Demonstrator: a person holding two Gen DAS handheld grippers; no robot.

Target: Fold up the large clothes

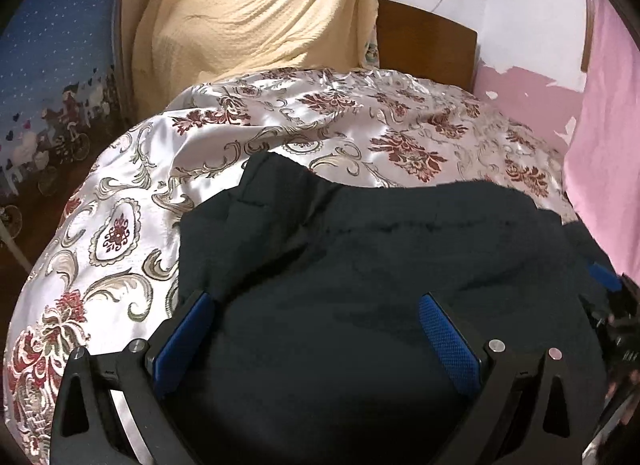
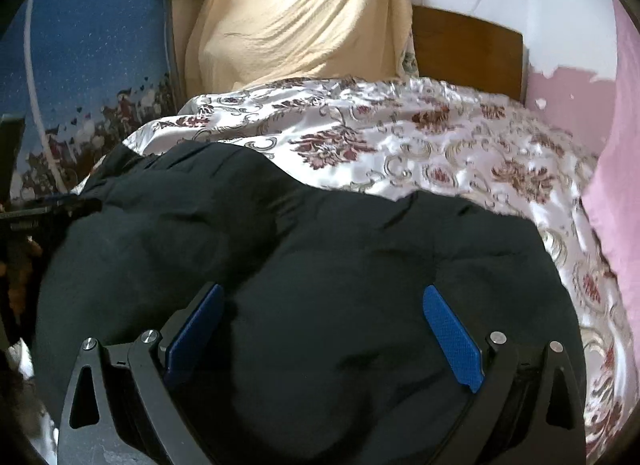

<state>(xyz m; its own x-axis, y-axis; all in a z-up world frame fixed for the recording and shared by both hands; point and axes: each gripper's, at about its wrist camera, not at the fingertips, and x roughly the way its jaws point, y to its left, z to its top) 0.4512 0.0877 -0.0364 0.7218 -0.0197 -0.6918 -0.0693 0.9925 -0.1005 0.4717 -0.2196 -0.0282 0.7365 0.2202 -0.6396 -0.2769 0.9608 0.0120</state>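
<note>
A large dark, almost black garment (image 1: 360,265) lies bunched on a satin bedspread with red flowers (image 1: 280,125). In the left wrist view my left gripper (image 1: 316,305) is open, its blue-padded fingers (image 1: 448,337) spread wide just over the garment's near part. In the right wrist view the same garment (image 2: 320,257) fills the foreground and my right gripper (image 2: 324,297) is open too, fingers (image 2: 452,337) apart above the cloth. Neither holds anything. The right gripper's body shows at the right edge of the left view (image 1: 616,317).
A cream cloth (image 1: 256,13) hangs behind the bed beside a brown wooden headboard (image 1: 428,41). A pink cloth (image 1: 604,145) lies at the right, a blue patterned curtain (image 1: 52,65) at the left. The bedspread (image 2: 440,137) stretches beyond the garment.
</note>
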